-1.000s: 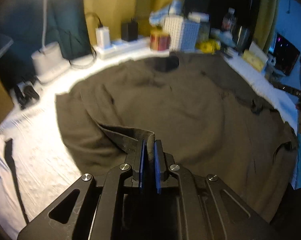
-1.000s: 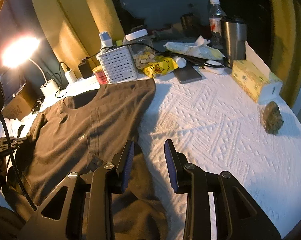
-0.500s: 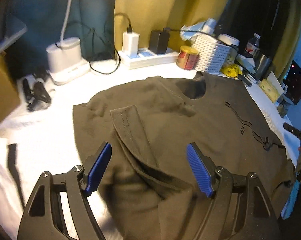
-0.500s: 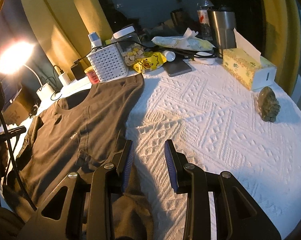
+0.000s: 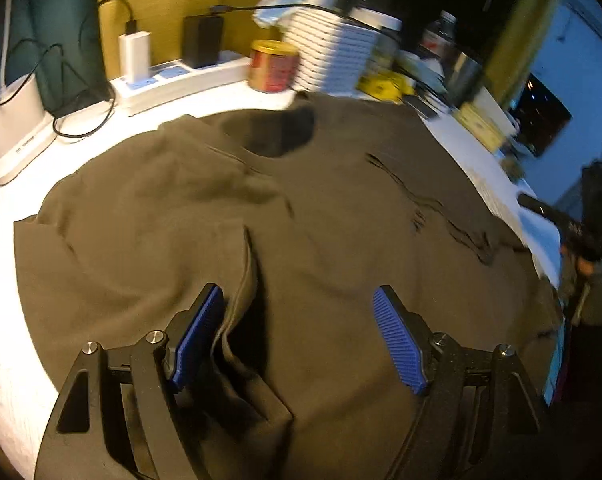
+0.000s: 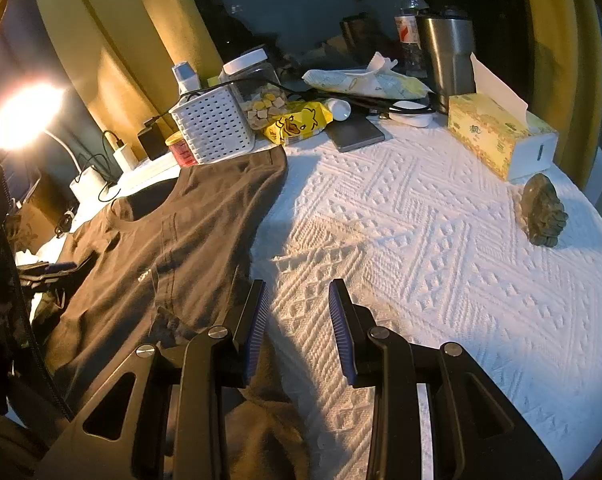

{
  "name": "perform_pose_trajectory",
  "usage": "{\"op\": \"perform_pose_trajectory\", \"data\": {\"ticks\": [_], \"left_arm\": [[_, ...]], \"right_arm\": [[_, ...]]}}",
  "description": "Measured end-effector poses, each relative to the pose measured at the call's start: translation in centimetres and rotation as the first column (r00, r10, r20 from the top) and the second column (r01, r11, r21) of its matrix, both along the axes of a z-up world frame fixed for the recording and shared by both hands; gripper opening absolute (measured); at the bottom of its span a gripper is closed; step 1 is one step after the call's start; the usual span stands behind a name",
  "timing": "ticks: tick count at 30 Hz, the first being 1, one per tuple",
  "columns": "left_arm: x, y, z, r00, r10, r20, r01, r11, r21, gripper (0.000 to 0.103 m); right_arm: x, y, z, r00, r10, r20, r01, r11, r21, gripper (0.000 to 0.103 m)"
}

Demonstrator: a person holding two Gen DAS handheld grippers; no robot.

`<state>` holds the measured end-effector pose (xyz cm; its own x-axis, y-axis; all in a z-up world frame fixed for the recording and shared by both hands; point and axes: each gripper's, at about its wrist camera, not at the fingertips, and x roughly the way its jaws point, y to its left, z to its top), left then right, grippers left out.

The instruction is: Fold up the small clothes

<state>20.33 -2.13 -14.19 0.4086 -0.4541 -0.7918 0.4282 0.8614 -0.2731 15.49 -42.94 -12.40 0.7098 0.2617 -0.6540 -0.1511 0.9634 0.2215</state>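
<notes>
A dark olive T-shirt (image 5: 341, 208) lies spread on the white textured tablecloth (image 6: 441, 240), its neck hole (image 5: 273, 132) towards the far clutter. One sleeve (image 5: 241, 280) is folded in over the body. My left gripper (image 5: 299, 320) hovers over that fold, jaws wide open, nothing between the blue pads (image 5: 199, 336). My right gripper (image 6: 297, 292) stands open at the T-shirt's (image 6: 161, 240) right edge, over bare cloth, holding nothing. The left gripper (image 6: 49, 270) shows at the left edge of the right wrist view.
Along the far edge stand a white basket (image 6: 213, 128), a red can (image 5: 273, 66), a power strip with chargers (image 5: 173, 76), a tissue box (image 6: 501, 136) and a steel tumbler (image 6: 447, 52). A dark stone figure (image 6: 543, 212) lies to the right. A lamp (image 6: 25, 116) glares at the left.
My left gripper let go of the sleeve hem, opened wide, and swung over the shirt. The sleeve now lies folded on the body. The right gripper has hardly moved.
</notes>
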Motion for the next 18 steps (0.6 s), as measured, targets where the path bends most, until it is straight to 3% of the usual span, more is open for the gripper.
{"op": "perform_pose_trajectory", "data": {"ticks": [8,14,18], "left_arm": [[-4.9,3.8,1.0,0.998,0.059,0.025,-0.061,0.997,0.057,0.077],[-6.7,3.7,-0.9,0.999,0.035,-0.011,-0.034,0.995,0.096,0.077],[-7.8,2.7,-1.0,0.999,-0.030,-0.028,0.031,0.999,0.037,0.077]], "right_arm": [[-0.1,0.9,0.1,1.000,0.022,0.000,-0.022,1.000,-0.007,0.034],[-0.3,2.4,0.4,0.999,0.049,0.003,-0.049,0.999,-0.013,0.034],[-0.7,3.2,0.6,0.998,0.056,0.006,-0.056,0.998,-0.017,0.034]]}}
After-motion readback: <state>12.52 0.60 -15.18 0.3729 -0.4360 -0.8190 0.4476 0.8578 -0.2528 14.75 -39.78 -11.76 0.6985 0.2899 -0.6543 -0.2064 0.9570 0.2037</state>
